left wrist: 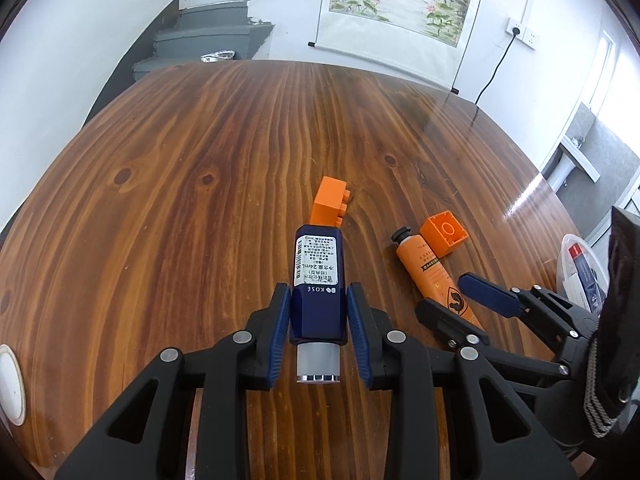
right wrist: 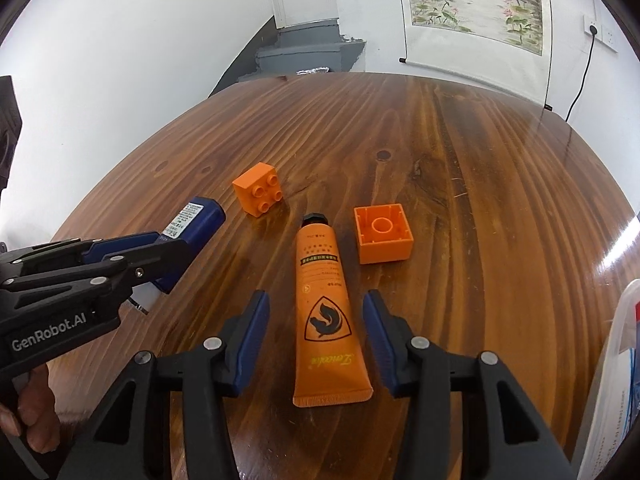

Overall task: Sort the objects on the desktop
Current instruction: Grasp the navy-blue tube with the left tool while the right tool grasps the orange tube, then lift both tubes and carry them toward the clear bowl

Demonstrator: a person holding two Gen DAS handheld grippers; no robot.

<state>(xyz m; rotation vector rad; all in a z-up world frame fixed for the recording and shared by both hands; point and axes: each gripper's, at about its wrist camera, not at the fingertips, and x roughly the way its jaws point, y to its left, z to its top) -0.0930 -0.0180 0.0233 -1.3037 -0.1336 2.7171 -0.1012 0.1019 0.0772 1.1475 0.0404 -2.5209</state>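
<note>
My left gripper (left wrist: 318,298) is shut on a dark blue bottle (left wrist: 318,280) with a white label, its silver cap pointing back toward the camera. From the right wrist view the left gripper (right wrist: 176,248) holds this bottle (right wrist: 196,220) at the left, tilted. My right gripper (right wrist: 315,300) stands open, its pads on either side of an orange tube (right wrist: 324,292) lying flat on the table, with gaps on both sides. The tube (left wrist: 428,268) and right gripper (left wrist: 460,304) also show to the right in the left wrist view.
An orange studded block (right wrist: 260,194) and an upturned hollow orange block (right wrist: 384,234) lie beyond the tube on the wooden table (right wrist: 460,160). A clear plastic container (right wrist: 624,360) holding items sits at the right edge. A person's hand (right wrist: 32,412) grips the left tool.
</note>
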